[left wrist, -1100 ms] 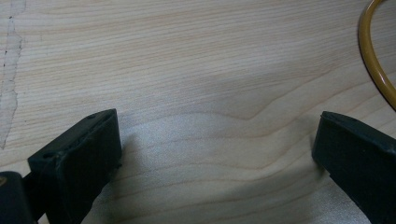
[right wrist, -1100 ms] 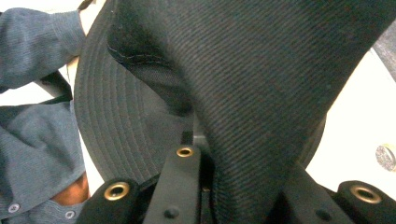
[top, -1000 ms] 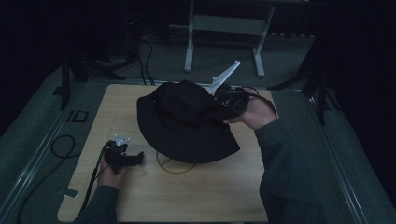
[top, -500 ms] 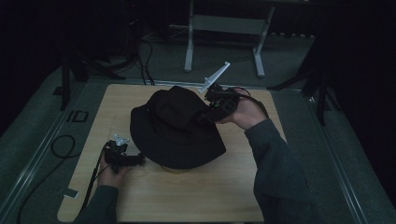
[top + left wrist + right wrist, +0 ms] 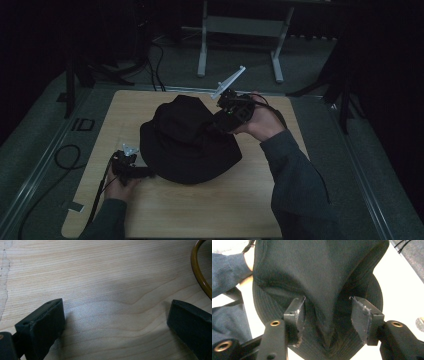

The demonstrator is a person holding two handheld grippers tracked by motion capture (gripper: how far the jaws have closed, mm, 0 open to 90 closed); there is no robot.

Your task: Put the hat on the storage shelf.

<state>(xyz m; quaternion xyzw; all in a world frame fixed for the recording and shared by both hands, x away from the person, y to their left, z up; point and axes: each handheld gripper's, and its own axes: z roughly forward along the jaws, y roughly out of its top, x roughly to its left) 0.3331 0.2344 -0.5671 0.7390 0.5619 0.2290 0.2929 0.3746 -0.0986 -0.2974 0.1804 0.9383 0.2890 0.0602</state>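
Black hat [image 5: 187,140] carries no readable label; right tool [image 5: 327,312] spread around its crown fold, left tool [image 5: 115,322] spread, low over the counter [image 5: 100,270].

A pale wooden surface [image 5: 210,210] with visible grain stands in a dim room, lit from above while the surroundings fall into near black. Grey-green floor [image 5: 350,150] shows around it. At 12 o'clock beyond the surface stands a light grey metal frame [image 5: 240,30] on two legs. Dark cables [image 5: 155,60] trail at 11 o'clock, and a cable loop [image 5: 67,157] lies at 9 o'clock.
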